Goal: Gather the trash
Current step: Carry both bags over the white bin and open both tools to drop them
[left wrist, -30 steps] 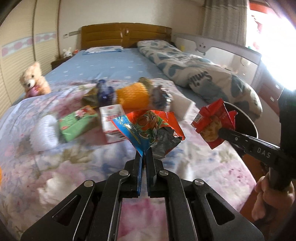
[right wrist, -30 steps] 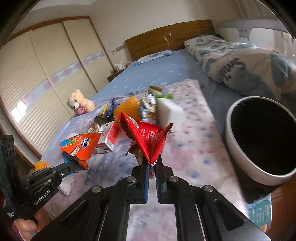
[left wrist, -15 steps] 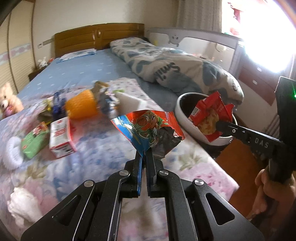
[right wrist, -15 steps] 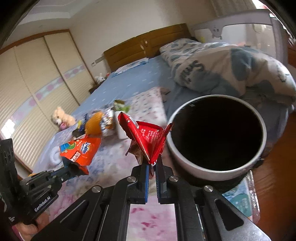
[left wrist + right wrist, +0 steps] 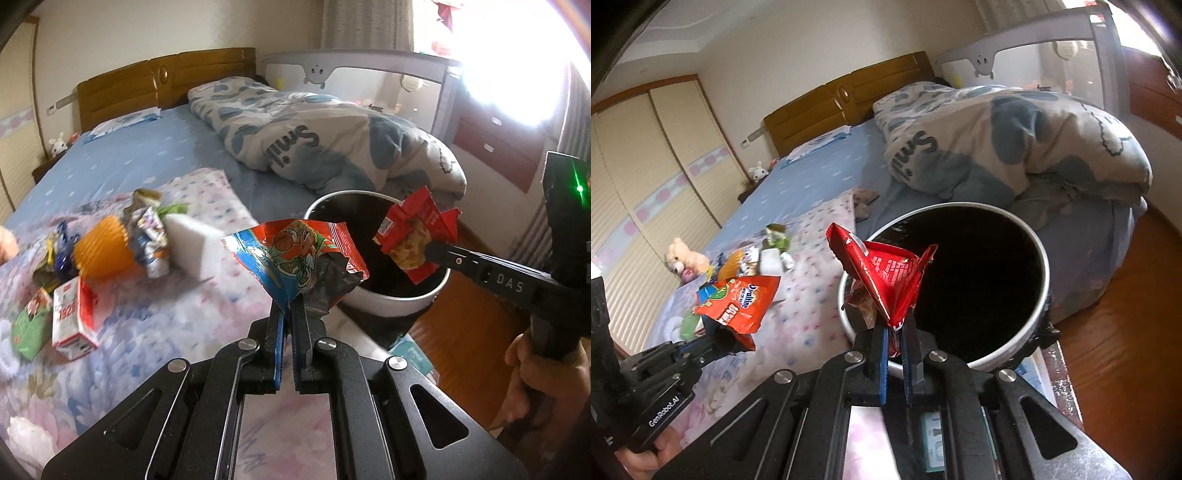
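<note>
My left gripper [image 5: 289, 308] is shut on an orange and blue snack wrapper [image 5: 295, 254], held above the bed edge just left of the white-rimmed bin [image 5: 399, 302]. It also shows in the right wrist view [image 5: 738, 299]. My right gripper [image 5: 895, 325] is shut on a red snack wrapper [image 5: 886, 277], held over the near rim of the bin [image 5: 1043, 280]. The red wrapper also shows in the left wrist view [image 5: 413, 232], over the bin's dark mouth.
More trash lies on the floral blanket [image 5: 184, 295]: an orange net [image 5: 101, 251], a white foam block [image 5: 195, 247], a foil wrapper [image 5: 149, 236], a red-white carton [image 5: 72, 317], a green packet [image 5: 31, 328]. A rolled duvet [image 5: 325, 144] lies behind the bin. Wooden floor [image 5: 1115, 343] is at the right.
Both grippers have swung right, away from the trash pile. The bin has come close, and the red wrapper now hangs over its opening. Both stay shut on their wrappers.
</note>
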The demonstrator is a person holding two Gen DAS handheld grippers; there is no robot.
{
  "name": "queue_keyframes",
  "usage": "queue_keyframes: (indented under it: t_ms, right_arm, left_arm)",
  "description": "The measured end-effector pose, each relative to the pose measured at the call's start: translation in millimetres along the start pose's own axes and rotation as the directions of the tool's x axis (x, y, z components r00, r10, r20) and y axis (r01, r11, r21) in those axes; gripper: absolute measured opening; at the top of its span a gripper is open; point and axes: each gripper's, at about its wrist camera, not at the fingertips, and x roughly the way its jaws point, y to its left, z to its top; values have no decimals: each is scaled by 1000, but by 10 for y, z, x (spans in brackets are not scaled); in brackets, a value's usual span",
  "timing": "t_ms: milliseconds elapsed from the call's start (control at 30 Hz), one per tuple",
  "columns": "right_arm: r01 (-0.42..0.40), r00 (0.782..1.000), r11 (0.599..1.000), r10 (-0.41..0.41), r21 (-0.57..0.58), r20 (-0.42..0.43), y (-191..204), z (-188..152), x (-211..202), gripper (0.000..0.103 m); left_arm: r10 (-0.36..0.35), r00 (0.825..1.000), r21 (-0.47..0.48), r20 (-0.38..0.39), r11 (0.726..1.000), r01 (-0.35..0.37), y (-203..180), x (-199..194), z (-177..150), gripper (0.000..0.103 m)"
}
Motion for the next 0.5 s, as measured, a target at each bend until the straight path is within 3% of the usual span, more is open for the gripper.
queue_keyframes:
  t_ms: [500]
  right_arm:
    - [33, 999, 998, -32, 48, -25, -358, 153, 88, 6]
  left_arm:
    - [-24, 999, 75, -42, 997, 27, -391, 356, 219, 3]
